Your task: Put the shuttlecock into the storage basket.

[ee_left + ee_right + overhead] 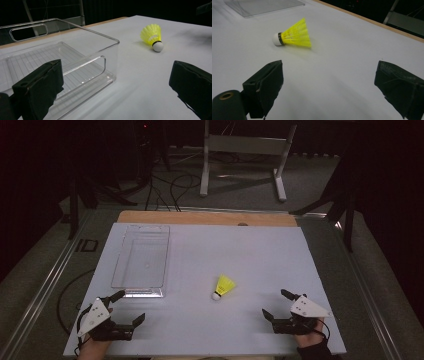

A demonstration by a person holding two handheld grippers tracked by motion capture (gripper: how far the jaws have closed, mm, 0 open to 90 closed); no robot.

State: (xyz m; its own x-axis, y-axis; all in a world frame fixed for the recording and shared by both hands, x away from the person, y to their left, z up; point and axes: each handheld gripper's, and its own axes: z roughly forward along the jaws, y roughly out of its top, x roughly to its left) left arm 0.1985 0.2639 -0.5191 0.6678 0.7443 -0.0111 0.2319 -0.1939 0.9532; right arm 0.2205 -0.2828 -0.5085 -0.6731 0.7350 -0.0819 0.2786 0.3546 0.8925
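A yellow shuttlecock (223,286) with a white cork lies on its side on the white tabletop (240,255), near the middle. It is also in the left gripper view as the shuttlecock (152,37) and in the right gripper view as the shuttlecock (293,35). A clear plastic bin (141,261) stands empty at the left; its near corner (110,60) is just ahead of my left gripper. My left gripper (131,307) rests at the front left, open, nothing between its jaws. At the front right my right gripper (276,304) is open too, a short way from the shuttlecock.
A wooden strip (207,217) runs along the table's far edge. Beyond it stand a white metal frame (245,157) and cables on a dark floor. Metal rails (45,285) flank the table.
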